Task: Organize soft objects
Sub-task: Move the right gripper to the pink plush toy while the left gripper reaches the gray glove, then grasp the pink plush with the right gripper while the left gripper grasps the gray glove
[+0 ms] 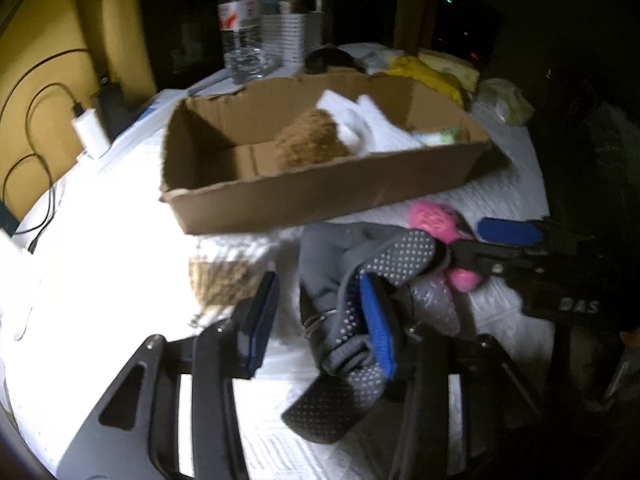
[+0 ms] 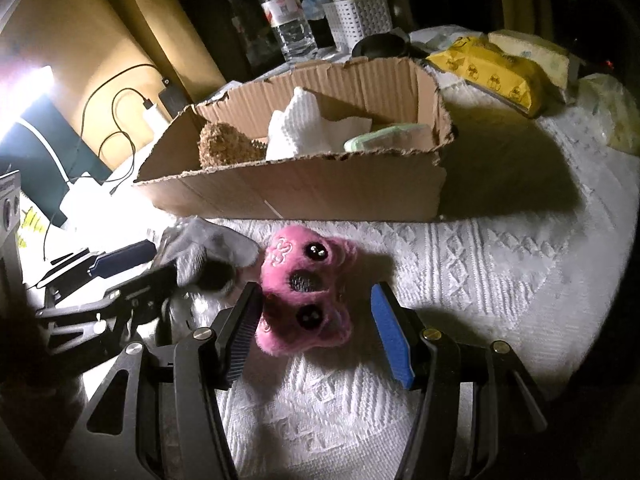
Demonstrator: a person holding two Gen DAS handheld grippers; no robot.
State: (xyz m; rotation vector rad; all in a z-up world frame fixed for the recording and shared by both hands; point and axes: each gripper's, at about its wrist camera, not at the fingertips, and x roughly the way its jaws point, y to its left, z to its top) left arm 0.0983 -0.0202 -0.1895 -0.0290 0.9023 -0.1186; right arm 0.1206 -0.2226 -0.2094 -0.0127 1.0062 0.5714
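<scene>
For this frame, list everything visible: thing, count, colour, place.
cardboard box: one, brown, mid-table
brown plush: one, inside box, left
white knit cloth: one, inside box, centre
pale green packet: one, inside box, right
pink plush toy: one, on white cover, between right fingers
grey grip socks: dotted soles, in front of box
water bottle: one, clear, behind box
white basket: one, behind box
yellow packet: one, far right
white charger: one, left edge
left gripper: black, blue pads, around a sock
right gripper: black, blue pads, open

Home bedroom: quilted bedspread (image 2: 460, 264), charger (image 1: 90, 130)
</scene>
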